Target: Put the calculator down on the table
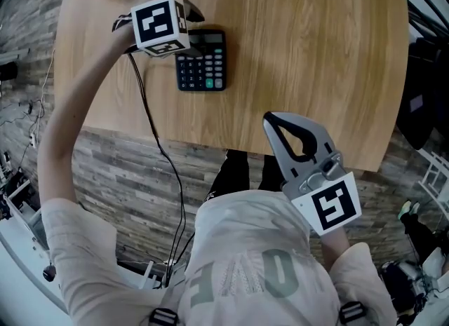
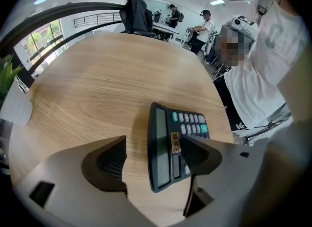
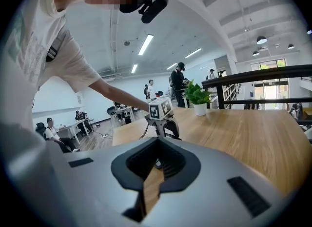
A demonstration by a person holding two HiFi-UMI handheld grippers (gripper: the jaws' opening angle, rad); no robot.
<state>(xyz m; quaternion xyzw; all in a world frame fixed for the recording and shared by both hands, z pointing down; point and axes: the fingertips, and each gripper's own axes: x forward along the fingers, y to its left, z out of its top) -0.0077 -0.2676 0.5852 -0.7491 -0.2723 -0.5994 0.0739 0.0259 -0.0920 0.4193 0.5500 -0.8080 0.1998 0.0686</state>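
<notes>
Calculator (image 2: 168, 148) lies flat on the counter (image 2: 97, 89) between the left gripper's fingers (image 2: 109, 165). They're spread wide and gripping nothing, though one might graze it, hard to tell. Right gripper (image 3: 148, 187) is pinched shut, empty. Light, stiff, slick plastic, so I'd pinch it across the long edges.

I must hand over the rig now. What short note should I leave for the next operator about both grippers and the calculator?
Left gripper: open, jaws apart above the display end of the calculator, not gripping it.
Right gripper: shut, empty, at the table's near edge.
Calculator: flat on the wooden table, keys up.
Done: the calculator lies on the table, ungripped.
Left: probably only to lift the left gripper clear.
</notes>
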